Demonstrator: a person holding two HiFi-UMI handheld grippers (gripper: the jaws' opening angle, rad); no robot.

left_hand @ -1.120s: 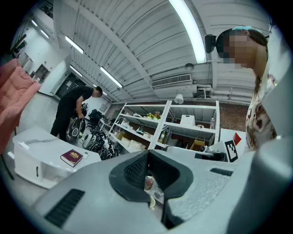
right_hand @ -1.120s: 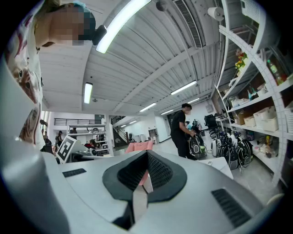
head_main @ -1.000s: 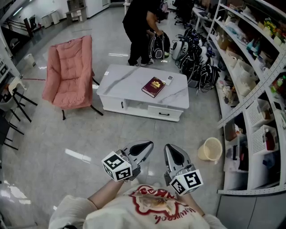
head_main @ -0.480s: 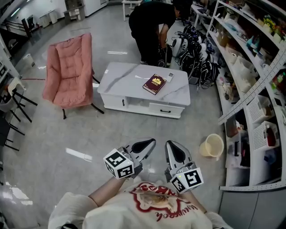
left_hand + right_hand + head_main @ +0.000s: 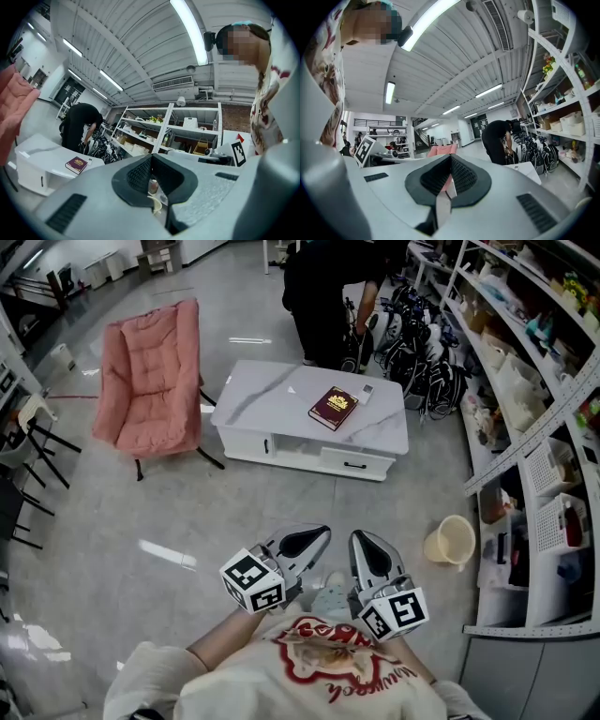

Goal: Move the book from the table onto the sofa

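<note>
The book [image 5: 334,408] is a closed maroon hardcover with a gold emblem on its cover. It lies flat, face up, on the white marbled worktop [image 5: 267,401], right of the middle and nearer the far edge, turned askew to the edges. The sofa [image 5: 150,381] is a pink, quilted, high-backed seat on thin dark legs, standing just off the worktop's left end, apart from it.

The white marble-top desk [image 5: 267,404] carries a maroon book [image 5: 333,408] right of centre, with a small pale object [image 5: 367,390] just beyond it, near the far right edge.
</note>
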